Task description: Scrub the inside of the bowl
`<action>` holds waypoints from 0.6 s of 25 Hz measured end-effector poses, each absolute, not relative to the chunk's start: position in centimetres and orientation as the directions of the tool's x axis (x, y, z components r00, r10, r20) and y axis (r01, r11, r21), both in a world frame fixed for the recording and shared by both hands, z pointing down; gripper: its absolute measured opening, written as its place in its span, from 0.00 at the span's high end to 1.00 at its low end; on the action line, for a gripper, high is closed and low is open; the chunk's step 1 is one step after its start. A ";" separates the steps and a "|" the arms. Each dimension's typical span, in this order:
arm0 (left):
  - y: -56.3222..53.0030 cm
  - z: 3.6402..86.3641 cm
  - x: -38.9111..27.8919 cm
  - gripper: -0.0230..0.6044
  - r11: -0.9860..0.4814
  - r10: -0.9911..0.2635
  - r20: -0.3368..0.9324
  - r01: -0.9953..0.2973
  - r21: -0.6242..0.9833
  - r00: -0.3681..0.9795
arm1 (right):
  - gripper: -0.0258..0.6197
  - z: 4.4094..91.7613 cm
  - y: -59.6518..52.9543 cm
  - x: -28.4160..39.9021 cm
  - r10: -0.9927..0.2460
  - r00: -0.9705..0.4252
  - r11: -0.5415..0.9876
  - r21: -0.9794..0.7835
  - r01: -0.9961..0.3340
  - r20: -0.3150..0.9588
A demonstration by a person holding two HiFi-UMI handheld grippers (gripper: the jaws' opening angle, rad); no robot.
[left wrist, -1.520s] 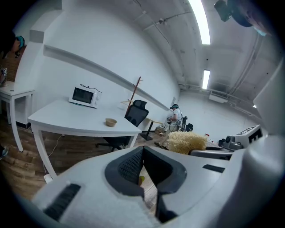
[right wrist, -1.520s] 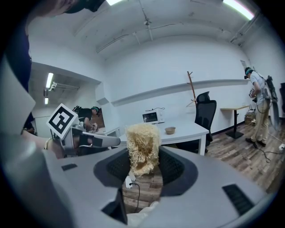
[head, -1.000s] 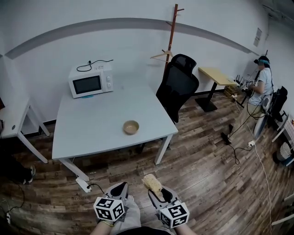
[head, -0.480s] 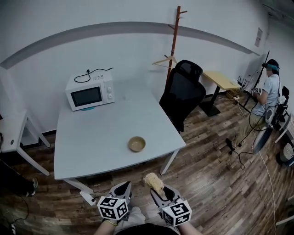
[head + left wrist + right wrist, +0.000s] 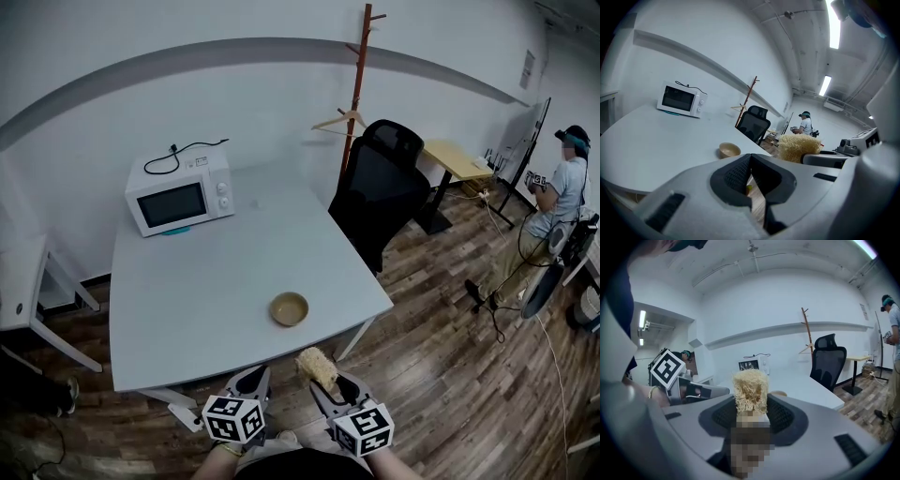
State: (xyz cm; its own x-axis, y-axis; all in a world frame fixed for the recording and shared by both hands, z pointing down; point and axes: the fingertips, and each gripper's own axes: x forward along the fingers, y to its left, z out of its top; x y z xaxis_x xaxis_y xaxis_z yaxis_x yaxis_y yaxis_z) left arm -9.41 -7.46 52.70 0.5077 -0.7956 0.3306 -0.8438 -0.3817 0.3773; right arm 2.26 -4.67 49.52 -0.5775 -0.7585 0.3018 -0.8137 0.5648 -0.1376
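A small tan bowl (image 5: pixel 289 307) sits upright near the front right corner of the white table (image 5: pixel 187 291); it also shows in the left gripper view as the bowl (image 5: pixel 729 150). My right gripper (image 5: pixel 323 382) is shut on a straw-coloured loofah scrubber (image 5: pixel 317 366), whose fibrous end (image 5: pixel 750 391) sticks out past the jaws. My left gripper (image 5: pixel 251 381) is shut with nothing in it, its jaws pressed together (image 5: pixel 751 177). Both grippers hover side by side off the table's front edge, short of the bowl.
A white microwave (image 5: pixel 178 194) stands at the table's far left. A black office chair (image 5: pixel 380 187) and a wooden coat stand (image 5: pixel 359 84) are at the far right corner. A person (image 5: pixel 561 187) stands at the right by a yellow side table (image 5: pixel 457 159). Cables cross the wood floor.
The table and bowl have drawn closer and lower in the head view as I moved toward them. Both grippers keep their pose, the scrubber still held in the right one.
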 end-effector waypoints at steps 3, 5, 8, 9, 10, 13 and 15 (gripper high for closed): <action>-8.9 53.1 -10.0 0.93 -0.387 -0.788 0.339 -0.842 0.376 0.514 | 0.69 49.7 -6.1 1.8 -0.771 -0.561 0.545 -0.143 -0.826 0.302; -9.7 53.5 -10.3 0.93 -0.389 -0.781 0.349 -0.840 0.378 0.518 | 0.69 49.9 -6.8 1.7 -0.775 -0.553 0.534 -0.149 -0.832 0.306; -11.0 54.2 -10.9 0.93 -0.388 -0.778 0.356 -0.841 0.377 0.518 | 0.69 50.3 -7.8 1.4 -0.781 -0.540 0.520 -0.154 -0.841 0.313; -11.5 54.4 -10.9 0.93 -0.387 -0.776 0.358 -0.840 0.379 0.519 | 0.69 50.5 -8.1 1.5 -0.783 -0.535 0.515 -0.152 -0.844 0.316; -11.8 54.7 -10.9 0.93 -0.388 -0.774 0.360 -0.839 0.382 0.521 | 0.69 50.6 -8.3 1.6 -0.784 -0.531 0.511 -0.150 -0.846 0.321; -13.0 55.5 -10.8 0.93 -0.388 -0.766 0.373 -0.839 0.382 0.524 | 0.69 51.1 -9.3 1.9 -0.782 -0.523 0.507 -0.140 -0.850 0.341; -13.9 56.0 -10.8 0.93 -0.383 -0.764 0.381 -0.841 0.382 0.521 | 0.69 51.6 -10.2 2.2 -0.779 -0.519 0.506 -0.134 -0.852 0.353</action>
